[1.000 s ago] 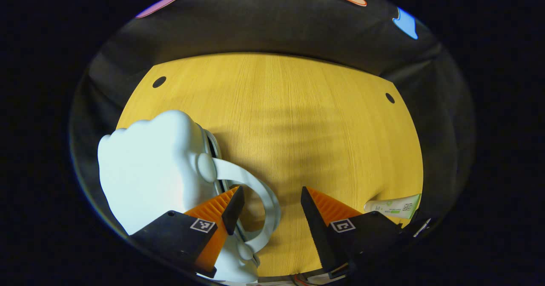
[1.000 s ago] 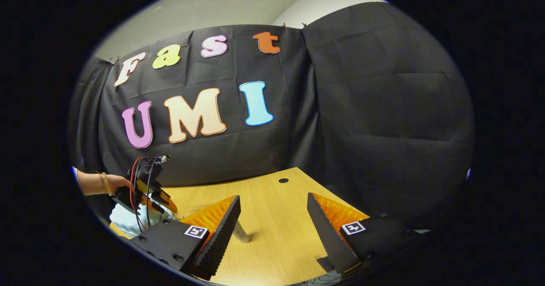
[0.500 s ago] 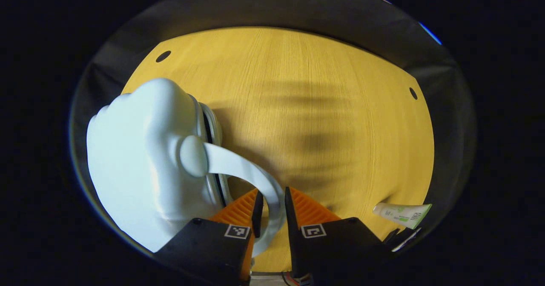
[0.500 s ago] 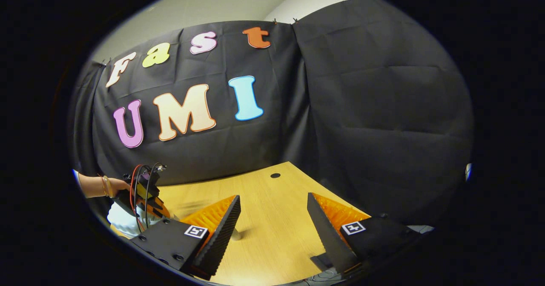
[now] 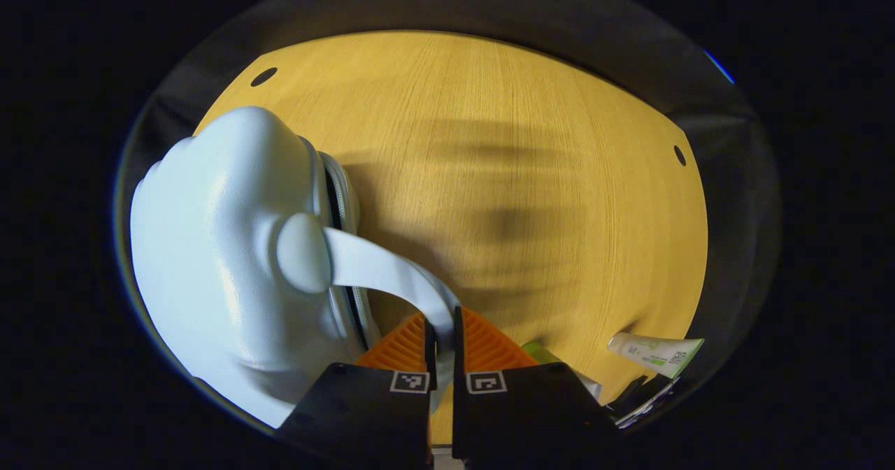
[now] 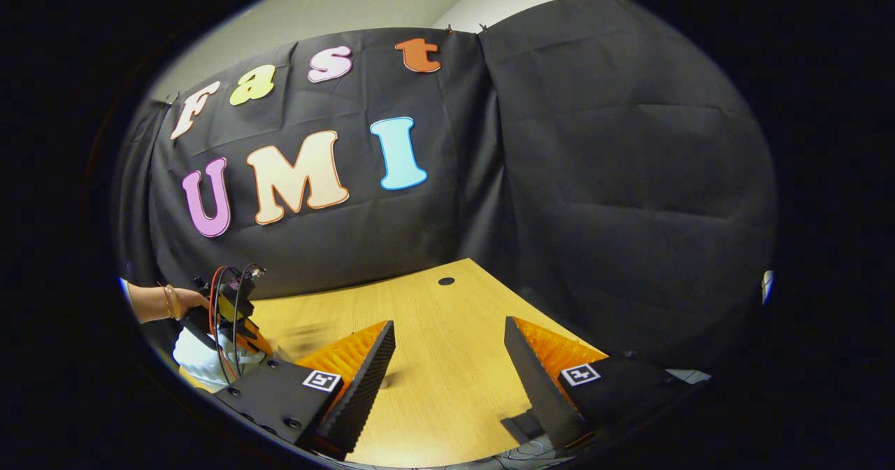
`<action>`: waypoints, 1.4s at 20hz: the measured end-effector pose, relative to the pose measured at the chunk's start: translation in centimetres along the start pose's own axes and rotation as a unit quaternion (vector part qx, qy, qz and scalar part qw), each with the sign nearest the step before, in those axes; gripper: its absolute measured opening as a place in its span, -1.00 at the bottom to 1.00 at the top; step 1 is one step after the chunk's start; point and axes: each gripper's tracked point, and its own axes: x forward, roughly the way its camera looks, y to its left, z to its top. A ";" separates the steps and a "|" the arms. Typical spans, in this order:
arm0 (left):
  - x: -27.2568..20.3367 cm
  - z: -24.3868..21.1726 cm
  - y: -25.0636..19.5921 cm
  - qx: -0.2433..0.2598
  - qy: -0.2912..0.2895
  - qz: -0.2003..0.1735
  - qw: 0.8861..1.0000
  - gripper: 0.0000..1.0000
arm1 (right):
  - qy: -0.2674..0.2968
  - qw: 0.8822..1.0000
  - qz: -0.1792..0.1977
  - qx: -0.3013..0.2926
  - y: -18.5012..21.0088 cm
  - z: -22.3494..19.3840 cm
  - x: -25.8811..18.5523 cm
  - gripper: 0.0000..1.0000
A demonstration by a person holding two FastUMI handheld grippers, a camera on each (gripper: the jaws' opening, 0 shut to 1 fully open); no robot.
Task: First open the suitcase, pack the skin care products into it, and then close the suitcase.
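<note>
A small pale blue suitcase [image 5: 224,260] stands closed on the yellow wooden table [image 5: 524,176] at the left of the left gripper view. Its curved white handle [image 5: 391,281] arcs down between the fingers of my left gripper [image 5: 442,333], which is shut on it. A white and green skin care tube [image 5: 654,353] lies near the table's right front edge, and the green tip of another product [image 5: 542,352] peeks out beside the right finger. In the right gripper view my right gripper [image 6: 447,365] hangs open above the table with nothing between its fingers. Far left there, a hand holds the left gripper [image 6: 227,312] over the suitcase [image 6: 199,361].
Black cloth walls close in the table at the back and right. Small dark holes [image 5: 263,76] [image 5: 679,155] mark the table's far corners. The table's right rear corner [image 6: 447,281] lies ahead of my right gripper.
My left gripper went from wide open beside the handle to shut on the handle, moving closer to the suitcase. The right gripper's view tilted slightly; it stays open.
</note>
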 end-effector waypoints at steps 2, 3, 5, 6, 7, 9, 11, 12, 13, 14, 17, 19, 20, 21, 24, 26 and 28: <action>-0.5 0.1 -0.3 0.006 -0.004 0.001 1.000 -0.89 | 0.001 1.000 0.005 0.000 0.3 -0.1 0.1 0.89; -1.0 0.2 -0.4 0.007 -0.006 -0.001 1.000 -0.89 | 0.002 1.000 0.008 0.001 0.4 -0.2 0.3 0.96; -2.2 0.3 -1.1 -0.001 -0.007 -0.021 1.000 -0.90 | 0.005 1.000 0.017 0.004 1.1 -0.3 0.6 0.96; -2.9 0.3 -1.3 -0.006 -0.007 -0.030 1.000 -0.90 | 0.005 1.000 0.022 0.003 1.5 -0.3 0.7 0.96; -3.4 0.3 -1.5 -0.009 -0.007 -0.039 0.999 -0.90 | 0.005 1.000 0.026 0.001 1.8 -0.5 0.9 0.96; -4.8 0.4 -1.4 -0.010 -0.014 -0.048 0.999 -0.90 | 0.006 0.999 0.036 -0.002 2.6 -0.6 1.1 0.96; -6.4 1.0 -1.2 -0.006 -0.030 -0.056 0.998 -0.90 | 0.008 0.999 0.049 -0.001 3.6 -0.7 1.4 0.96; -7.3 0.9 -1.2 -0.002 -0.039 -0.058 0.998 -0.90 | 0.009 0.998 0.057 0.001 4.2 -0.8 1.4 0.89; -8.4 0.7 -1.2 0.001 -0.046 -0.061 0.997 -0.90 | 0.010 0.998 0.064 0.001 4.8 -0.9 1.5 0.95; -9.4 0.6 -1.0 0.005 -0.054 -0.065 0.996 -0.90 | 0.008 0.998 0.070 0.000 5.4 -0.8 1.6 0.96; -12.6 0.6 -0.4 0.002 -0.074 -0.085 0.994 -0.90 | 0.005 0.996 0.090 -0.001 7.4 -0.9 1.7 0.96; -14.4 0.6 0.8 -0.001 -0.089 -0.096 0.991 -0.90 | 0.005 0.995 0.103 -0.003 8.6 -0.9 1.7 0.89; -15.4 0.5 1.4 -0.002 -0.098 -0.097 0.990 -0.90 | 0.004 0.994 0.109 -0.004 9.2 -0.9 1.7 0.96; -16.3 0.5 2.0 -0.003 -0.109 -0.097 0.989 -0.89 | 0.004 0.993 0.115 -0.004 9.8 -1.1 1.7 0.96; -19.4 0.6 5.2 -0.005 -0.141 -0.084 0.986 -0.89 | 0.003 0.992 0.127 -0.002 11.5 -1.4 1.6 0.96; -21.6 0.6 8.6 -0.014 -0.159 -0.064 0.985 -0.89 | 0.008 0.990 0.138 0.002 12.9 -1.9 1.5 0.96; -23.2 0.7 12.4 -0.022 -0.173 -0.041 0.984 -0.90 | 0.010 0.989 0.149 0.001 14.4 -2.2 1.2 0.96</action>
